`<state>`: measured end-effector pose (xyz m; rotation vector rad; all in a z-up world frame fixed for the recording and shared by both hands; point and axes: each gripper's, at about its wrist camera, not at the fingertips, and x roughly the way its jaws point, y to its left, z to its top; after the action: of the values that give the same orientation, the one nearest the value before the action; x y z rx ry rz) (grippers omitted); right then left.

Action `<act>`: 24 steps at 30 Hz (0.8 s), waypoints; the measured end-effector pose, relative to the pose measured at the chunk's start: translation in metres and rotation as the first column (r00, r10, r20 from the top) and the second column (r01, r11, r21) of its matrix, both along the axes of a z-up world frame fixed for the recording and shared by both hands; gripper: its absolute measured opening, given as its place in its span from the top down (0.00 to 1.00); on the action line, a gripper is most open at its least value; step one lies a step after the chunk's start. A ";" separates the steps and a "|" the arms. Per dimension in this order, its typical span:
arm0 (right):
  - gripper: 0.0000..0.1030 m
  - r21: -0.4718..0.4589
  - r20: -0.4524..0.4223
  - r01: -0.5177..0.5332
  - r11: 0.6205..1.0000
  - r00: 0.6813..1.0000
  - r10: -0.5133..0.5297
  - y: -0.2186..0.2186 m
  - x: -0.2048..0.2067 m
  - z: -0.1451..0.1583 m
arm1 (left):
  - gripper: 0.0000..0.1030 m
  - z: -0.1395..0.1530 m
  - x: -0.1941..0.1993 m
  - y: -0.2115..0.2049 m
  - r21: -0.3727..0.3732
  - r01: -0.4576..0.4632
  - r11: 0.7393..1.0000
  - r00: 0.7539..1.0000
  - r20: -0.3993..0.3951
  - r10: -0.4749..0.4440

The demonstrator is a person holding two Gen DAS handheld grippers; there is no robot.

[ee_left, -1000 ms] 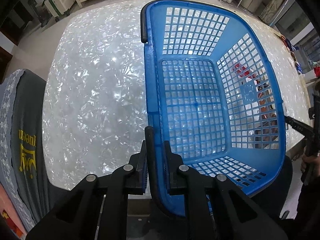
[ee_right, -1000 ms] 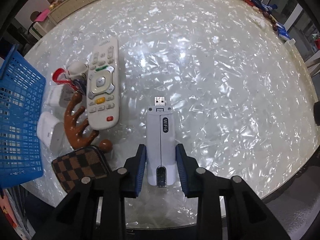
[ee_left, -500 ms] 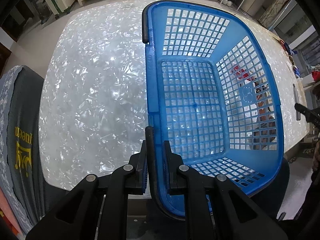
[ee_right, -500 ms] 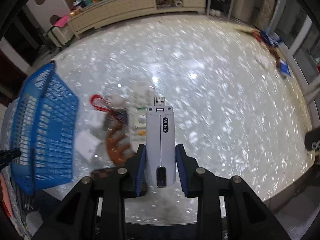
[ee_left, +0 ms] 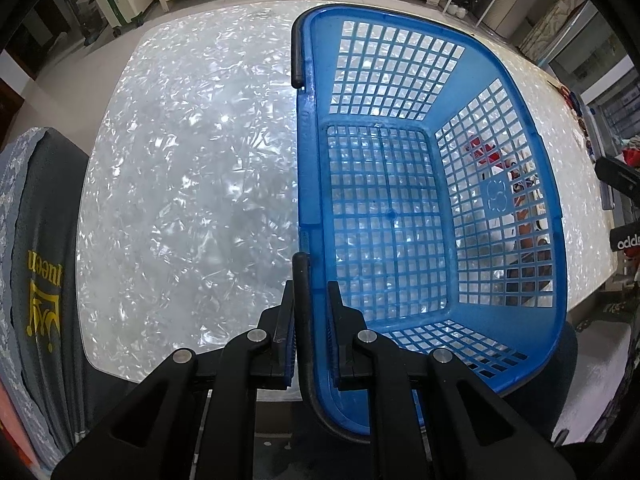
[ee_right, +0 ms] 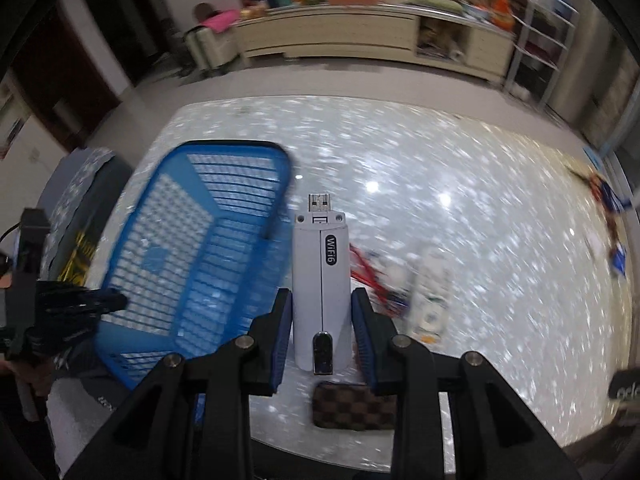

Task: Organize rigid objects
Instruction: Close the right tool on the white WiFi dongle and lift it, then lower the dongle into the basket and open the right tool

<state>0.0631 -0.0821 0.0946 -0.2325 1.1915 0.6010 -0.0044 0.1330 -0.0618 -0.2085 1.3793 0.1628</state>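
While your left claw (ee_left: pixel 311 334) pinched the near rim of the blue basket (ee_left: pixel 520 184) and its black handle, your right claw (ee_right: pixel 322 330) was clamped on the sides of the white WiFi dongle (ee_right: pixel 320 280), which hung clear of the bench (ee_right: pixel 460 240) with its metal plug pointing away from you and the basket just to its left in the right wrist view. To do this step well, you needed to bring the dongle fully over the basket's open mouth before lowering it, keep the left grip firm so the light basket did not skid on the slick top, and let go low so the hard shell would not bounce. The dongle was a smooth, rounded plastic bar, glossy and likely slippery, so a square squeeze on its flat flanks suited it. The basket was stiff moulded plastic with an open square lattice on floor and walls, and it appeared empty; its holes looked too small to pass the dongle. The bench had a shiny, pearly flaked surface. Beside the dongle on it lay a brown checkered wallet (ee_right: pixel 354 406), a pale remote control (ee_right: pixel 430 292) and a red-strapped item (ee_right: pixel 366 268), all blurred.
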 end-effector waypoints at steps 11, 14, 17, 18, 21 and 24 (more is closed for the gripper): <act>0.72 0.003 -0.011 -0.193 0.981 0.981 0.193 0.077 -0.030 -0.020 | 0.87 0.000 -0.002 0.000 0.003 -0.004 1.000 1.000 0.012 0.004; 0.72 -0.008 -0.034 -0.224 0.975 0.974 0.223 0.089 -0.035 -0.032 | 0.87 0.000 -0.002 0.000 0.001 -0.006 1.000 1.000 0.015 0.006; 0.72 -0.011 -0.048 -0.241 0.970 0.969 0.240 0.094 -0.037 -0.040 | 0.87 0.000 -0.003 0.001 -0.001 -0.008 1.000 1.000 0.014 0.008; 0.72 -0.014 -0.049 -0.248 0.969 0.968 0.247 0.096 -0.037 -0.044 | 0.86 0.000 -0.003 0.001 -0.001 -0.009 1.000 1.000 0.015 0.009; 0.83 -0.024 -0.040 -0.268 0.963 0.963 0.267 0.102 -0.036 -0.048 | 0.86 0.000 -0.004 0.001 -0.007 -0.012 1.000 1.000 0.018 0.012; 0.87 -0.028 -0.051 -0.279 0.960 0.960 0.277 0.105 -0.034 -0.055 | 0.86 0.000 -0.006 0.000 -0.011 -0.013 1.000 1.000 0.017 0.013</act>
<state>0.0296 0.0234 0.0397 -0.4228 1.2248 0.8348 -0.0106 0.1327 -0.0615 -0.2269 1.3619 0.1639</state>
